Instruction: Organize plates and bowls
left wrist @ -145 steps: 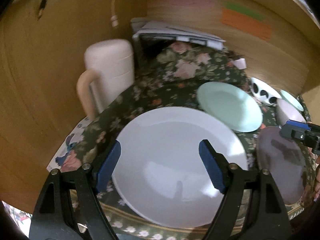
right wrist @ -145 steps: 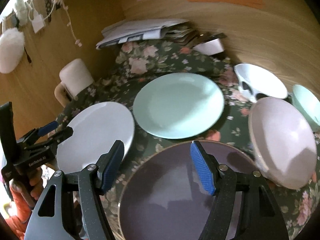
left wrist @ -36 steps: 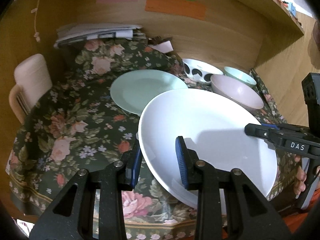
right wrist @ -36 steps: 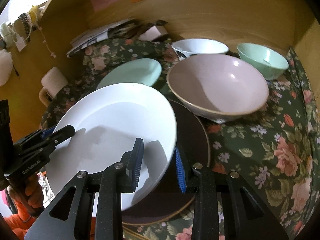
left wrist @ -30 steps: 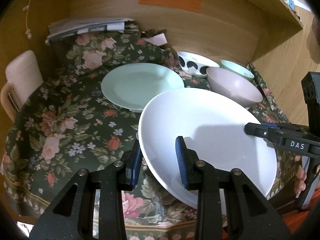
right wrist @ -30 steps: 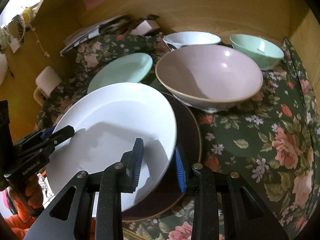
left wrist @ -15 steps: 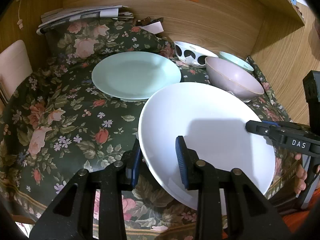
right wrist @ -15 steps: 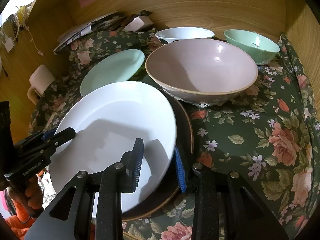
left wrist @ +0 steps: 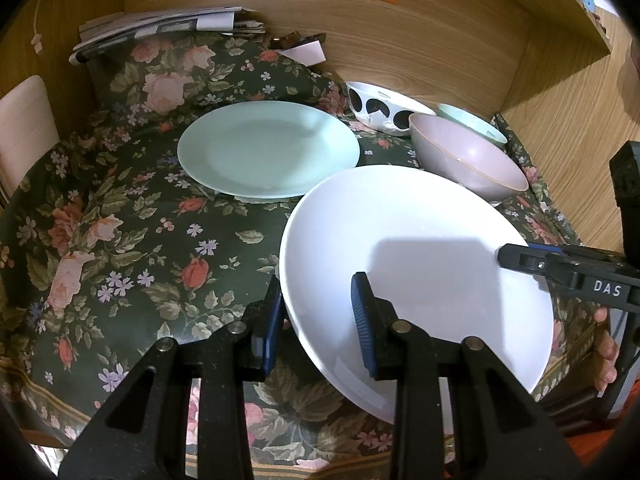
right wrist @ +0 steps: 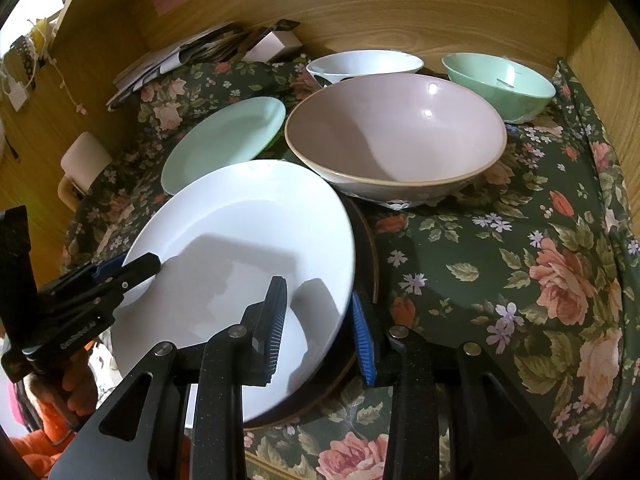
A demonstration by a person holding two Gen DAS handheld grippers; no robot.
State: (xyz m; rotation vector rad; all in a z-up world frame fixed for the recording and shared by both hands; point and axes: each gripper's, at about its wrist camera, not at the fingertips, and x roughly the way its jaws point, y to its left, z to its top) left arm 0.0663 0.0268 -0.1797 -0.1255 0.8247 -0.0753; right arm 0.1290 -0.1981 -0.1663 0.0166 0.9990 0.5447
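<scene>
White plate | clamped by both hand-held grippers | over brown plate | pink bowl just behind

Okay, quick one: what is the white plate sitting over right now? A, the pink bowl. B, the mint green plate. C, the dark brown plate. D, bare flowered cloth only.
C: in the right wrist view the dark brown plate shows as a crescent rim under the right edge of the white plate, while the mint green plate and the pink bowl lie apart behind it.
</scene>
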